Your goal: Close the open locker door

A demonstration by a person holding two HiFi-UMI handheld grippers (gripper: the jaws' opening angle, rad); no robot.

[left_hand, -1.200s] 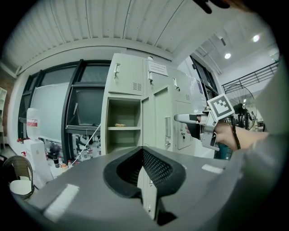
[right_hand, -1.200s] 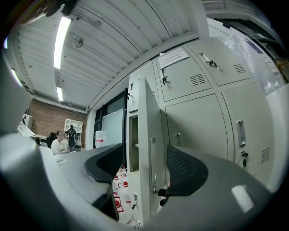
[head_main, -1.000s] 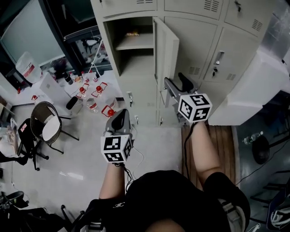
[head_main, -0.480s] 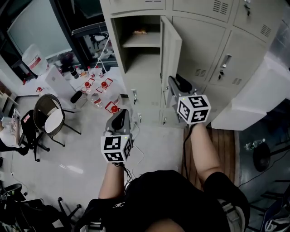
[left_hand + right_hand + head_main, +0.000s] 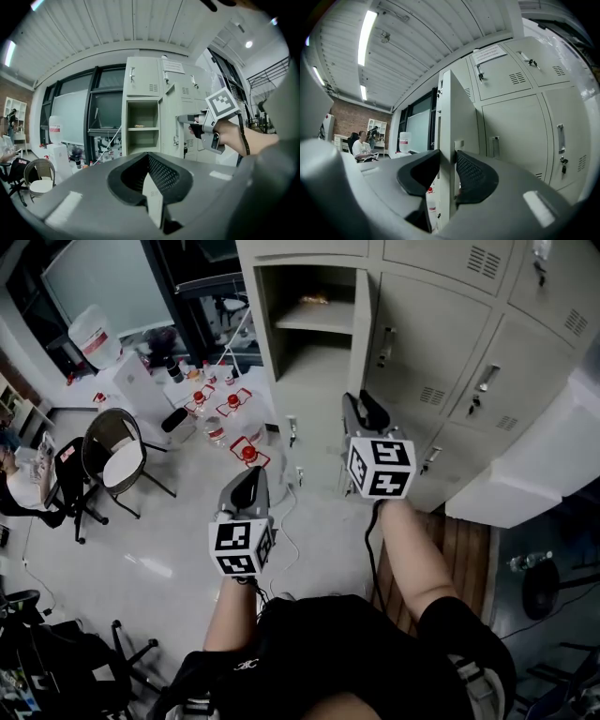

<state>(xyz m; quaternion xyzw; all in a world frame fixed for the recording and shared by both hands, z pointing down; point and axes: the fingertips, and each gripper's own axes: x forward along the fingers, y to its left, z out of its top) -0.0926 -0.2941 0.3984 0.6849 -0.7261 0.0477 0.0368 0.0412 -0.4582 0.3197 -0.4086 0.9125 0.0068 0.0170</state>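
The beige open locker door (image 5: 367, 343) stands out from its compartment (image 5: 314, 343), seen nearly edge-on in the head view. My right gripper (image 5: 359, 411) is at the door's lower free edge. In the right gripper view the door's edge (image 5: 451, 117) runs upright between the two pads, and my right gripper (image 5: 447, 173) is shut on it; its jaws have just been closing. My left gripper (image 5: 250, 478) hangs over the floor to the left, shut with nothing in it. The left gripper view looks past my left gripper (image 5: 150, 187) at the open compartment (image 5: 140, 126) and the right gripper (image 5: 183, 119) on the door.
More closed lockers (image 5: 441, 324) fill the wall to the right. A small item (image 5: 315, 299) lies on the open compartment's shelf. Red-capped bottles (image 5: 231, 407), a chair (image 5: 117, 460) and a water jug (image 5: 97, 332) stand on the floor to the left. A white box (image 5: 525, 474) juts out at right.
My right gripper has moved left, toward the open compartment, with the door's edge in it, and the door now shows narrower. The head view has panned, so the lockers sit further right.
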